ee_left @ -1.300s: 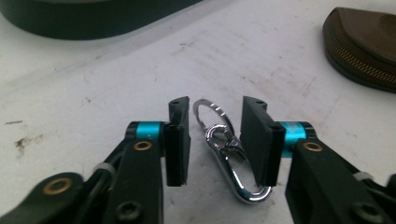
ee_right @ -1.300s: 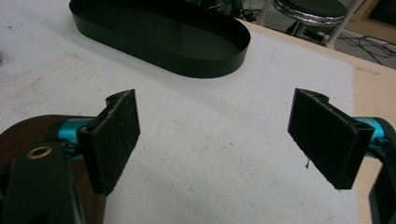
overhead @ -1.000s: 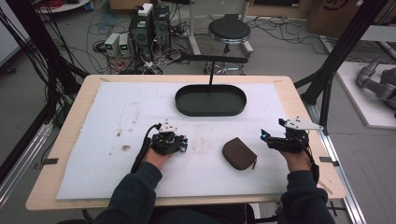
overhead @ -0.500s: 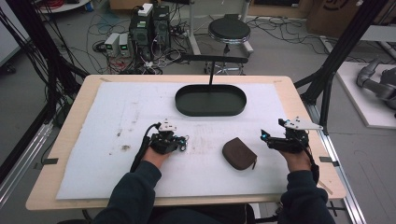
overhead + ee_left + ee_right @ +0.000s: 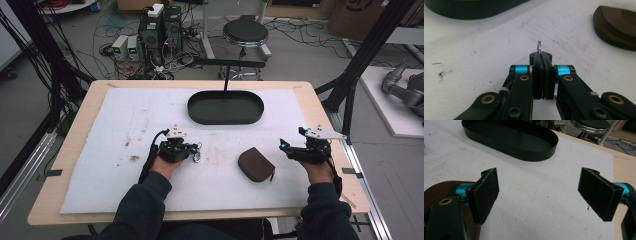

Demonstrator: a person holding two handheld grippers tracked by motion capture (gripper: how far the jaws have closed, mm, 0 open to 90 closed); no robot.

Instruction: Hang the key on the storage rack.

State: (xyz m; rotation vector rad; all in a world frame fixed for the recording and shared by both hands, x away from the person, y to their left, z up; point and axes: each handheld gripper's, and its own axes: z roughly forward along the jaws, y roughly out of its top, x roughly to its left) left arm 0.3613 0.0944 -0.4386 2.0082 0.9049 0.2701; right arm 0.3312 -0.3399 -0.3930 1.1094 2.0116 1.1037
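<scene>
A shallow black oval tray [image 5: 225, 107] with low upright walls is seen at the far middle of a white foam-like mat [image 5: 115, 165] laid over a wooden table [image 5: 70, 150]; nothing is seen inside it. A brown half-round zip pouch [image 5: 256, 164] lies flat on the mat, between the two grippers. The left gripper [image 5: 541, 62] is pressed together on a thin metal ring [image 5: 539, 47], held on edge just above the mat. The right gripper [image 5: 539, 195] is held with felt-like pads [image 5: 487, 192] spread wide and nothing between them, just right of the pouch.
</scene>
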